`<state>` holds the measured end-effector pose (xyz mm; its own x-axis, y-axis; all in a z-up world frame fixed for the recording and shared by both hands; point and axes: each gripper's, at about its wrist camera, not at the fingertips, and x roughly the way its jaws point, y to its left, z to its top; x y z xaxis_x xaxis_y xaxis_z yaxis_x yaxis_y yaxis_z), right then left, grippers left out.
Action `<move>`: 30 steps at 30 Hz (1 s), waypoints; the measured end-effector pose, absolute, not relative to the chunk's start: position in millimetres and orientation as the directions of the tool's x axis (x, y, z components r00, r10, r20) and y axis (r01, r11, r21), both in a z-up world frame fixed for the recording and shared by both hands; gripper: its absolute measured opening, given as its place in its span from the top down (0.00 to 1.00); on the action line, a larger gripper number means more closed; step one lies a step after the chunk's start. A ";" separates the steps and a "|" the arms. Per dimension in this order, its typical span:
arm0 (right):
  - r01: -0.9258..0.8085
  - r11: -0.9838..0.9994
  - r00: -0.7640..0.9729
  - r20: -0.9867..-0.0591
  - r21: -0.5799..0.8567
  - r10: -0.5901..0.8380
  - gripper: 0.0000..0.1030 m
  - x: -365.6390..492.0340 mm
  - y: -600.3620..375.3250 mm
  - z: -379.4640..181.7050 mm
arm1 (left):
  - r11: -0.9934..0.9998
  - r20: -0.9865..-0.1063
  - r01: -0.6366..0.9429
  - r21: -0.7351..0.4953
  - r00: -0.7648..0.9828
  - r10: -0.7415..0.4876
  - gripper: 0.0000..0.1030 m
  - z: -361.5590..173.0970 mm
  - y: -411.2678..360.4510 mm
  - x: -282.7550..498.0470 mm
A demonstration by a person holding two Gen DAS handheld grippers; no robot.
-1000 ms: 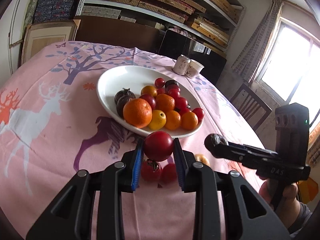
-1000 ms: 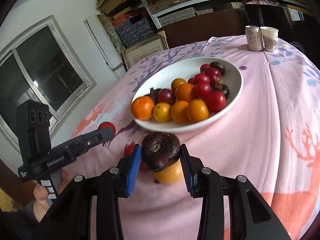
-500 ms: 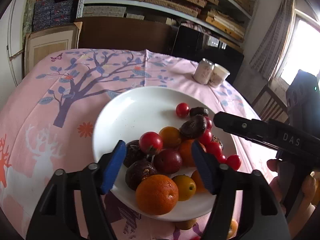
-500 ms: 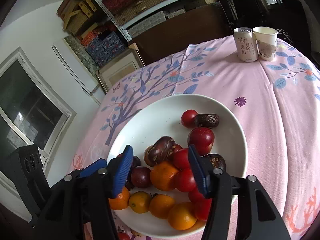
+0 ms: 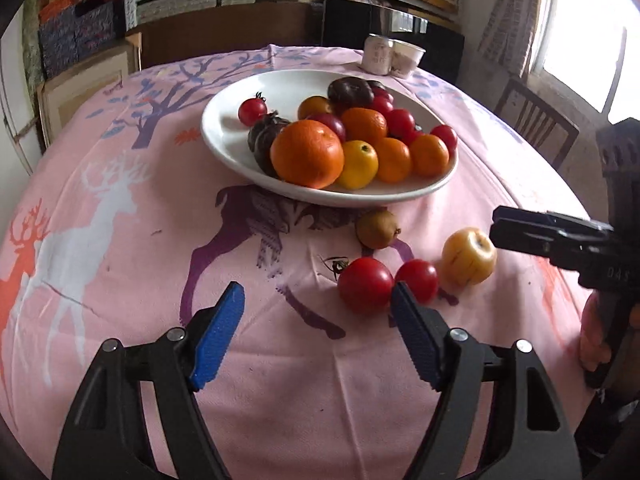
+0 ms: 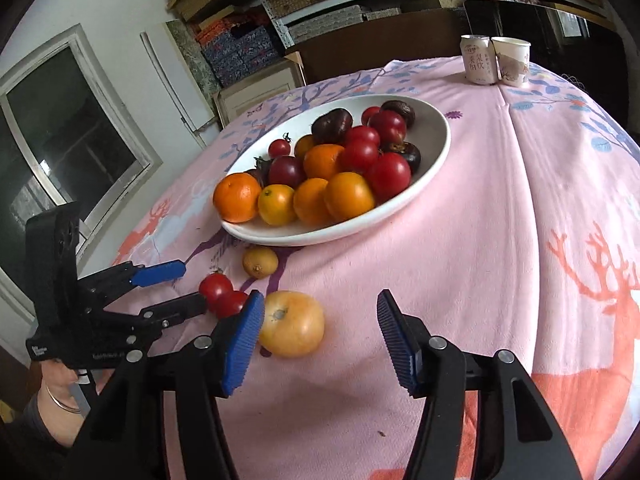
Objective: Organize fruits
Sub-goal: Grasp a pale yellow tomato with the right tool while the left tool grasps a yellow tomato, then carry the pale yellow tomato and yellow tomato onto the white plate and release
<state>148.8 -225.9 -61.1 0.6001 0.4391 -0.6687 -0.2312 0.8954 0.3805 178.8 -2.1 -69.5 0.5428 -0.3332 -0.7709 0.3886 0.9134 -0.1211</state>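
Observation:
A white plate (image 5: 224, 148) (image 6: 434, 148) holds several oranges, red tomatoes and dark purple fruits. On the pink cloth in front of it lie a brown kiwi (image 5: 377, 229) (image 6: 260, 261), two red tomatoes (image 5: 365, 285) (image 5: 417, 280) (image 6: 216, 286) and a yellow apple-like fruit (image 5: 469, 256) (image 6: 292, 323). My left gripper (image 5: 318, 330) (image 6: 172, 284) is open and empty, just short of the loose tomatoes. My right gripper (image 6: 320, 336) is open and empty, its left pad beside the yellow fruit; it shows in the left wrist view at the right edge (image 5: 516, 232).
A drink can (image 5: 377, 54) (image 6: 479, 59) and a paper cup (image 5: 408, 57) (image 6: 513, 60) stand at the table's far edge. A wooden chair (image 5: 534, 126) stands to the right. Shelves with boxes line the back wall.
Both grippers released their fruit into the plate: the left a red tomato, the right a dark purple fruit. Both then pulled back open toward the loose fruits on the cloth.

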 end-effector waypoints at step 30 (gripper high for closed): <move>-0.275 0.823 0.533 -0.633 0.498 0.561 0.58 149.8 -227.8 -69.6 | 0.908 -0.764 0.392 -0.148 0.538 -0.357 0.30 -70.1 -23.4 186.7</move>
